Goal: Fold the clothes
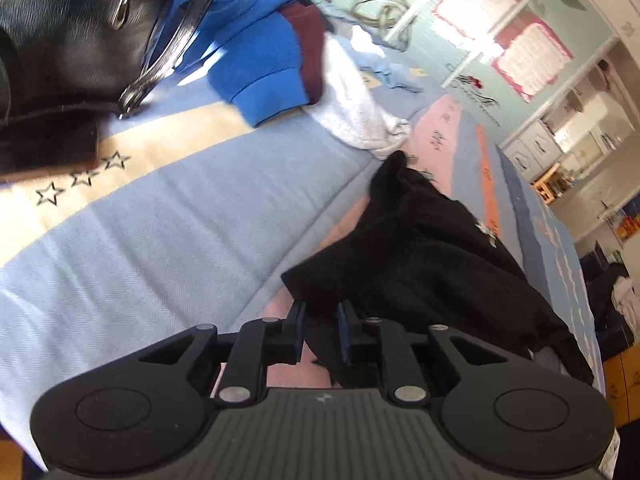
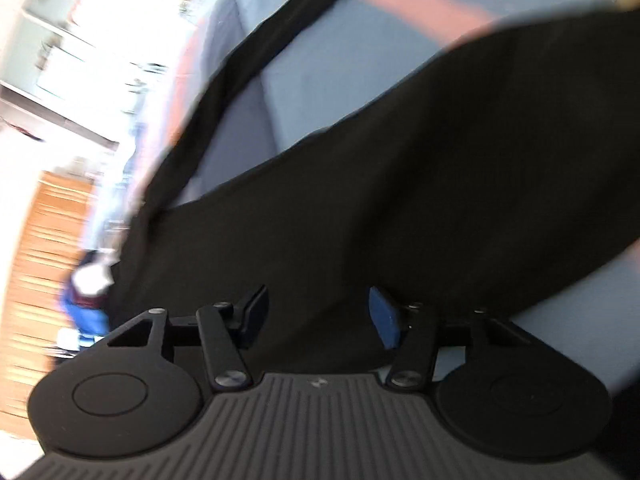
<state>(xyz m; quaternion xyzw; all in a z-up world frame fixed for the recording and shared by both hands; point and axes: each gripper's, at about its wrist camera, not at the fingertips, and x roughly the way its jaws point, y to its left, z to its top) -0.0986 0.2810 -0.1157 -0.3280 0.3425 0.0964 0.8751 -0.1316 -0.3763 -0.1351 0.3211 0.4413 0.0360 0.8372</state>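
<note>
Clearly soft and limp, the black garment at lower right is pinched by the left gripper; the right gripper gapes unclenched above its cloth; hems suit grasping.

Bare blanket between black garment and clothes pile.

No legible text, brand or number is found in either view. Three outlined star signs are printed on the cream band of the bedspread. Lettered wall posters are seen but cannot be read. A small white print is borne by the black garment, too small to make out.
</note>
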